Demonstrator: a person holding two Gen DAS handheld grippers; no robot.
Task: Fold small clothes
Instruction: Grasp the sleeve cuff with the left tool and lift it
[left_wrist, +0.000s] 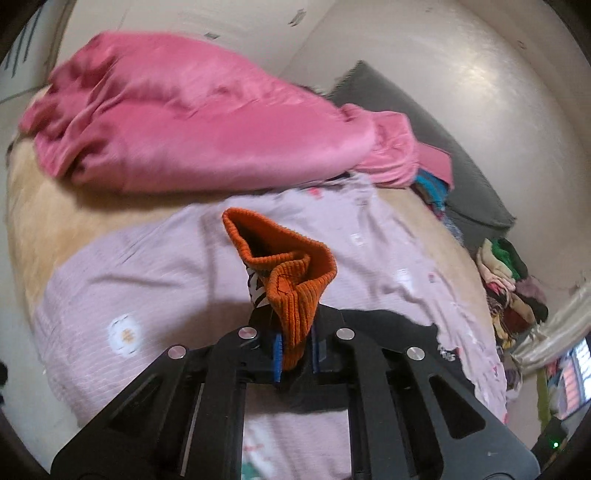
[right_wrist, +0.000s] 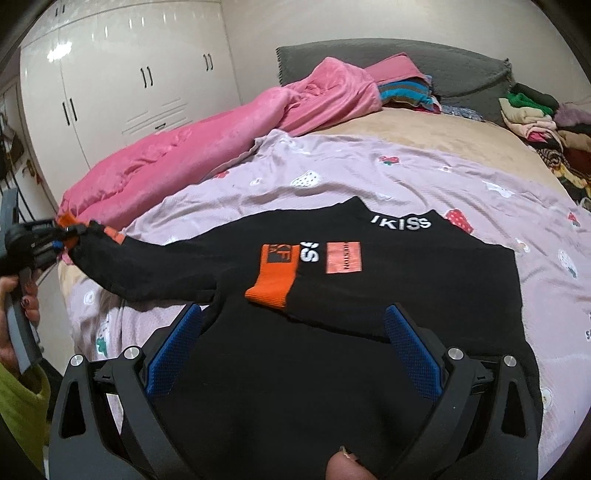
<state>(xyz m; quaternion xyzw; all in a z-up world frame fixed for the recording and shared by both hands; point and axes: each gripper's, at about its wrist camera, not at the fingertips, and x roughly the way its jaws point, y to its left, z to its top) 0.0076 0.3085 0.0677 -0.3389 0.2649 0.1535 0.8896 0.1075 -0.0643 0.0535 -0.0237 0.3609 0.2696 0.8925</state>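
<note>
A small black sweater (right_wrist: 332, 369) with orange cuffs and white lettering lies on a lilac patterned sheet (right_wrist: 369, 173) on the bed. One sleeve is folded across its chest, its orange cuff (right_wrist: 271, 290) lying flat. My left gripper (left_wrist: 295, 354) is shut on the other sleeve's orange cuff (left_wrist: 291, 280) and holds that sleeve (right_wrist: 147, 266) stretched out to the left, lifted off the bed. It also shows in the right wrist view (right_wrist: 55, 236). My right gripper (right_wrist: 293, 350) is open, its blue pads (right_wrist: 173, 350) spread just above the sweater's lower body.
A pink blanket (right_wrist: 184, 147) is bunched along the bed's far left. A grey pillow (right_wrist: 424, 70) and piles of mixed clothes (right_wrist: 535, 118) lie at the head and right side. White wardrobe doors (right_wrist: 129, 85) stand behind the bed.
</note>
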